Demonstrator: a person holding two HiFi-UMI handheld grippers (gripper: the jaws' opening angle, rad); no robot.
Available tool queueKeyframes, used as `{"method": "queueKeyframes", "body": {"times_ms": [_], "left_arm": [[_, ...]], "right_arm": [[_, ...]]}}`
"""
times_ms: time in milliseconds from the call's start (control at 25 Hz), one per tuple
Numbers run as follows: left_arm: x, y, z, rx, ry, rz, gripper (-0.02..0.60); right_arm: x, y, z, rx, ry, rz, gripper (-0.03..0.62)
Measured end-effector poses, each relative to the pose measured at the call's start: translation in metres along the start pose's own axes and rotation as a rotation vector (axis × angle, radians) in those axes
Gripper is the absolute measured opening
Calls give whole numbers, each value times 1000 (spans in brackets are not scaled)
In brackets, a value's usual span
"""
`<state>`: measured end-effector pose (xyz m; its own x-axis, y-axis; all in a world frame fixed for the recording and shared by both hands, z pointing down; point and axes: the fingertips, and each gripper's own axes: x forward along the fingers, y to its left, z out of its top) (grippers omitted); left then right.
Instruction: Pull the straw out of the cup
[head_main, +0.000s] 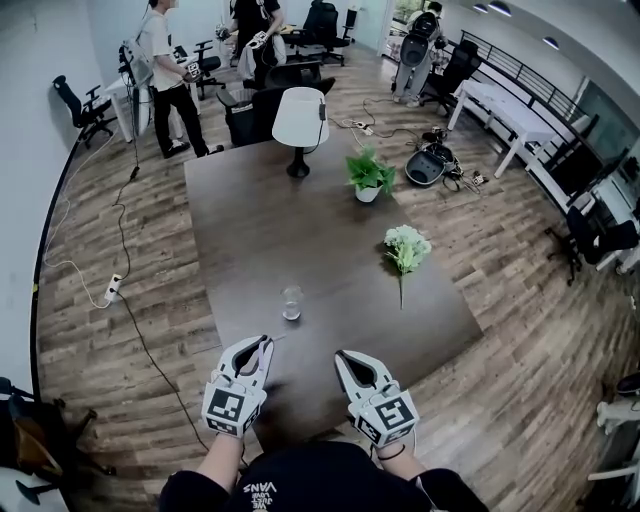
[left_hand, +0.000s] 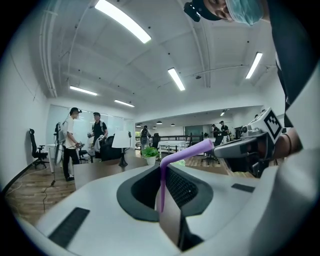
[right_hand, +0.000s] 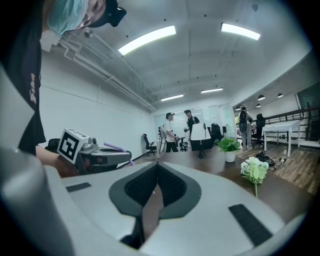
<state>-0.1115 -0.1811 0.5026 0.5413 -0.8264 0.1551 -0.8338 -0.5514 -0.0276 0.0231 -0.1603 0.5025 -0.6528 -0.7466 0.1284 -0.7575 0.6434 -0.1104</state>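
Straw (left_hand: 161, 190), purple and bent near its top, is pinched upright between the pads of the left tongs (head_main: 262, 345). Its short upper arm slants off to the right in the left gripper view, toward the right tongs (head_main: 345, 357). The right tongs are pressed together with nothing between them, and they hover just beside the left pair, low over the near edge of the worktop (head_main: 300, 230).

The cup (head_main: 291, 303), a small clear one, stands on the worktop ahead of both tongs and apart from them. No straw shows in it, so the pull itself looks done. What seems to remain is carrying the straw clear or setting it down.

To do that well, the pinch should be firm enough to stop the straw pivoting but not so hard that it flattens. The left hand should travel level and away from the cup so the straw's lower end cannot catch the rim. The right tongs are best held off to their own side, out of the bent arm's path.
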Motion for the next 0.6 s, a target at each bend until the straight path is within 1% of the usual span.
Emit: {"method": "queueKeyframes", "body": {"times_ms": [280,600], "left_arm": [[-9,-7,-11,-28,13,-5,41],[-13,-13,-13,-33,18,-15,41]], "right_arm": [[4,6,1,-4,-3,12,17],[7,10,1,-9,-1,26,17]]}}
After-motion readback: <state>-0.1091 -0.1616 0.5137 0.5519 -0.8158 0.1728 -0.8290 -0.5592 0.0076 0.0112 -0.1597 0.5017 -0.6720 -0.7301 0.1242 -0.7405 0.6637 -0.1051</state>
